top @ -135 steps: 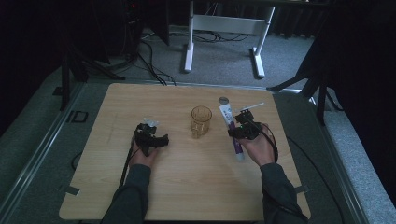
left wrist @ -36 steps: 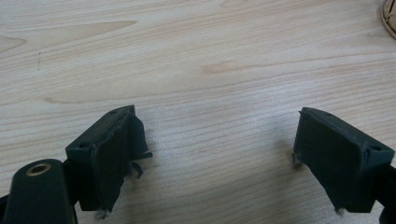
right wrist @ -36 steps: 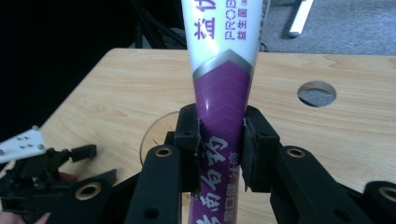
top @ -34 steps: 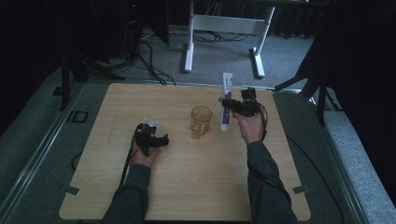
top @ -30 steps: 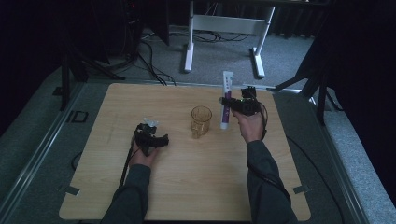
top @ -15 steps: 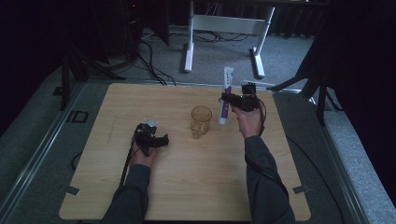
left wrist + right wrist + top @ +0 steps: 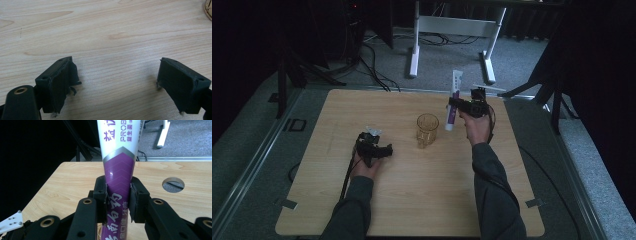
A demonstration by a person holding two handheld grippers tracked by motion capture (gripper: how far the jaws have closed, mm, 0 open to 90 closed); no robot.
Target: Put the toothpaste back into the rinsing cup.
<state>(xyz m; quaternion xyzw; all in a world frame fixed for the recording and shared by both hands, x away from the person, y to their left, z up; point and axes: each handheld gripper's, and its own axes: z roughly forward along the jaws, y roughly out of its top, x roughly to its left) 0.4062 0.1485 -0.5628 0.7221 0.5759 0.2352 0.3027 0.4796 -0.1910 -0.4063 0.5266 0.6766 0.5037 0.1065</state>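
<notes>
A white and purple toothpaste tube stands upright in the air, just right of an amber glass cup at the table's middle. My right gripper is shut on the tube's purple lower part; in the right gripper view the tube sits clamped between both pads, its white top rising past the frame. My left gripper rests on the wood left of the cup. In the left gripper view it stands open with bare table between its jaws, and the cup's rim peeks in at the top right.
The wooden table has a round cable hole near its far edge. Beyond that edge are a white frame's legs and cables on grey floor. A metal rail runs along the left side.
Since 4.5 s ago my right gripper has raised the tube from lying flat beside the cup to upright, and it rose slightly in the last second. The left gripper has stayed put.
</notes>
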